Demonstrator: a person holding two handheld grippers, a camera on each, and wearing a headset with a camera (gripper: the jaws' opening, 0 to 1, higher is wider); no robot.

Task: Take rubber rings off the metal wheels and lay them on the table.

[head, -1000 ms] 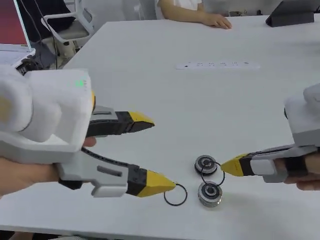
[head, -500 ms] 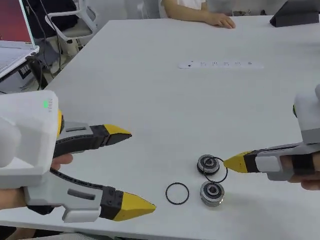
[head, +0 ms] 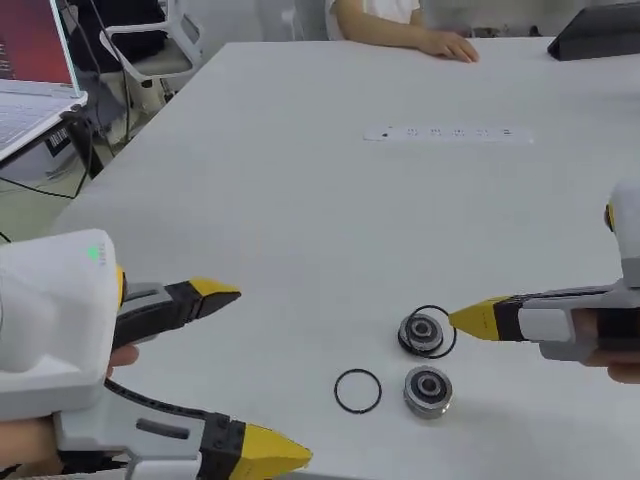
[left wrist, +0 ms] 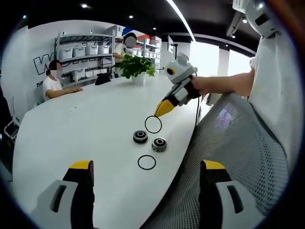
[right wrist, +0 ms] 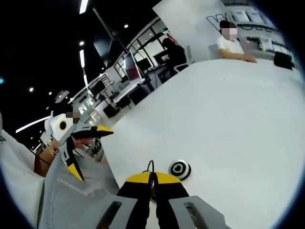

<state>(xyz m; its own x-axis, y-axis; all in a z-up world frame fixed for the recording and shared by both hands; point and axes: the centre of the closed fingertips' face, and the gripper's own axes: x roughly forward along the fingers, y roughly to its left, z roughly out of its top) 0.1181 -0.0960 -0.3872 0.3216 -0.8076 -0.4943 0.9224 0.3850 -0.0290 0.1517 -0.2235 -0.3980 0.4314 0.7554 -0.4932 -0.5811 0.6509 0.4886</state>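
The right gripper [head: 462,319] reaches in from the right side of the head view, its yellow-tipped jaws pressed together on a thin black rubber ring [head: 443,345]. Seen from above, that ring overlaps the farther wheel [head: 420,332]. In the left gripper view it hangs from the jaw tips in the air, apart from both wheels. The right gripper view shows the two jaws closed, with a black strand of the ring rising from between them and one wheel on the table just beyond the tips. The nearer wheel [head: 428,389] lies flat on the white table [head: 330,210], just beside the farther one. A second ring [head: 357,390] lies flat on the table just to the left of the nearer wheel and does not touch it. The left gripper [head: 247,372] sits low at the left, by the table's near edge, with its jaws spread wide and nothing between them, apart from the wheels and rings. Farther up the table lies a white power strip [head: 447,133]. A person's hand [head: 452,45] rests at the far edge, and a laptop [head: 30,80] stands off to the left.
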